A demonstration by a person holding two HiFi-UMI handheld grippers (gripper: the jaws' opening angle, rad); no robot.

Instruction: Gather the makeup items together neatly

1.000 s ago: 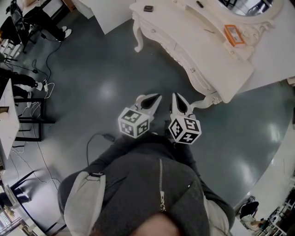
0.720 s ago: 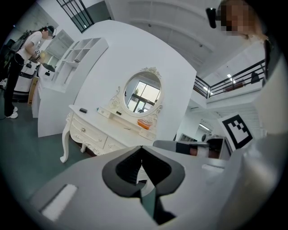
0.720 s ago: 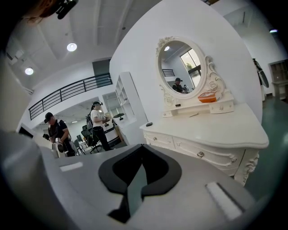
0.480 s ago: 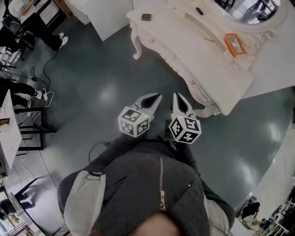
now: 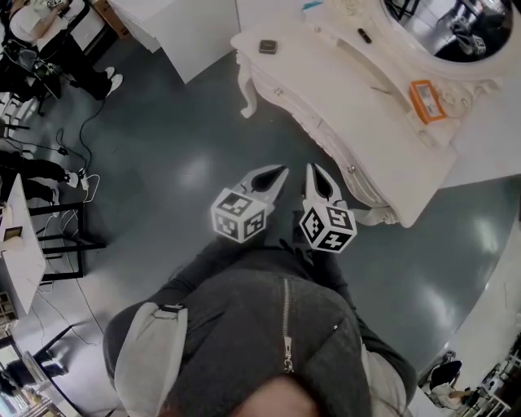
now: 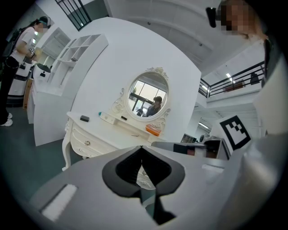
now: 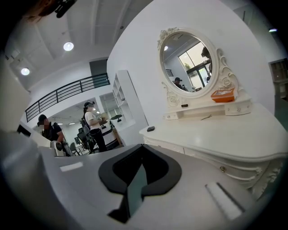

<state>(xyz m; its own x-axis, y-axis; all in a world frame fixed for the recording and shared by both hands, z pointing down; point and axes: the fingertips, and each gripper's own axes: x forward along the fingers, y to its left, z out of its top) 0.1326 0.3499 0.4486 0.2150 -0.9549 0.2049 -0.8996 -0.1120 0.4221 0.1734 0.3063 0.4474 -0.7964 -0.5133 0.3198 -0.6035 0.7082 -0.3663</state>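
The makeup items lie on a white dressing table point(image 5: 383, 138): a small dark compact point(image 5: 267, 46) at its left end, an orange box point(image 5: 427, 100) and a dark stick point(image 5: 364, 35) on the shelf under the mirror, and a thin stick point(image 5: 381, 88) on the top. My left gripper point(image 5: 278, 173) and right gripper point(image 5: 313, 170) are held side by side over the floor just short of the table, both shut and empty. The left gripper view shows the compact point(image 6: 84, 118), a teal-capped tube point(image 6: 105, 116) and the orange box point(image 6: 153, 130). In the right gripper view the compact point(image 7: 150, 129) and orange box point(image 7: 223, 95) appear.
An oval mirror point(image 6: 148, 95) stands on the table's back. White cabinets point(image 5: 183, 24) stand to the table's left. People work at desks point(image 5: 24, 49) at the far left, with cables point(image 5: 77, 155) on the grey floor.
The dressing table has come nearer and lower in the head view as I walk toward it. Both grippers keep their place before me and stay shut.
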